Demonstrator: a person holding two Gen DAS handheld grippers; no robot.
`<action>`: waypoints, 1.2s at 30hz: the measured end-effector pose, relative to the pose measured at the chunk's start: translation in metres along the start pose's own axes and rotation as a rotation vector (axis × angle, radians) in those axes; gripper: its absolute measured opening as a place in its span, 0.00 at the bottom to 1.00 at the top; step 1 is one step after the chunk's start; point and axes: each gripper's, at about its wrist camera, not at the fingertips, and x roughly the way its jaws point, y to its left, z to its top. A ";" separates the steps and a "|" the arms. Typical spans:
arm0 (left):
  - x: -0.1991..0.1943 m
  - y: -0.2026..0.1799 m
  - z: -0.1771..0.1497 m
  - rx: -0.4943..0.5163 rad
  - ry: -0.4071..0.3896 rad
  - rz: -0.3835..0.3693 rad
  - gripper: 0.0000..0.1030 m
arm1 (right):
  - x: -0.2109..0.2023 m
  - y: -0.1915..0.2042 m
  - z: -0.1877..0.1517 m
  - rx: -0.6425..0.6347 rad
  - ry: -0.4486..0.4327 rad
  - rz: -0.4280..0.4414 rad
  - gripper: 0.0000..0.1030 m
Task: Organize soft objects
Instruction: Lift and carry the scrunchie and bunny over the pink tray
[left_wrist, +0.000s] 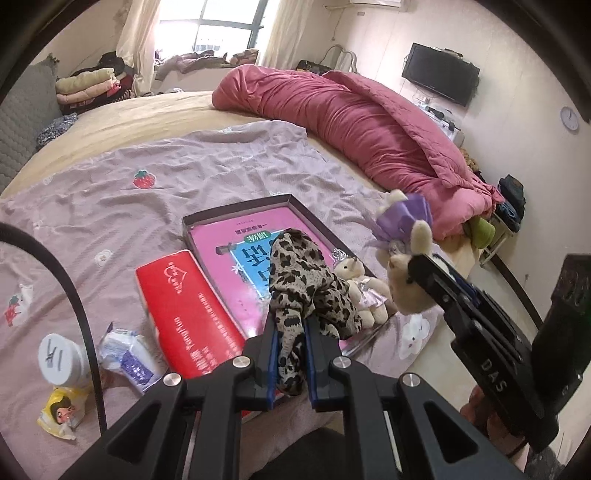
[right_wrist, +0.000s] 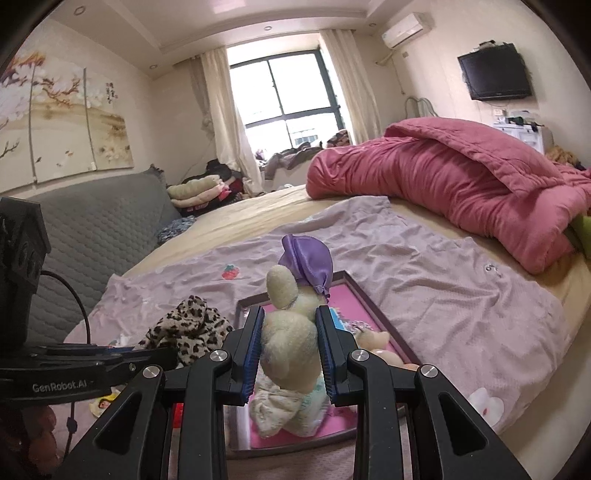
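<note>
Cardboard tray (left_wrist: 192, 221) — holds pink book (left_wrist: 236, 266), small bear (left_wrist: 364, 291).

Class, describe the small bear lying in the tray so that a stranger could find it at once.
On the lilac bedspread lies a dark-rimmed tray with a pink base. At its right edge lies a little cream bear, apart from the leopard-print cloth; it alone wears a silver crown.

Two black handheld grippers with blue-padded fingers

The left gripper (left_wrist: 290, 332) and the right gripper (right_wrist: 290, 345) share one build: matte black angular arms with triangular cut-outs, round silver screws (left_wrist: 171, 379) at the joints, and ribbed blue pads (right_wrist: 253, 354) lining each finger. One body carries white "GenRobot.AI" lettering (right_wrist: 59, 387), the other "DAS" (left_wrist: 493, 376). A black cable (left_wrist: 79, 314) curves from the left unit. Bare skin of a hand (left_wrist: 480, 410) shows behind a handle.
</note>
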 end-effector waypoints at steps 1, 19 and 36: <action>0.002 0.000 0.000 -0.003 0.002 -0.002 0.12 | 0.001 -0.002 0.000 0.005 0.000 -0.003 0.28; 0.086 0.006 -0.002 -0.049 0.155 0.041 0.12 | 0.027 -0.020 -0.016 0.000 0.076 -0.022 0.28; 0.112 0.001 -0.009 0.003 0.188 0.069 0.12 | 0.056 -0.024 -0.029 -0.088 0.137 -0.124 0.29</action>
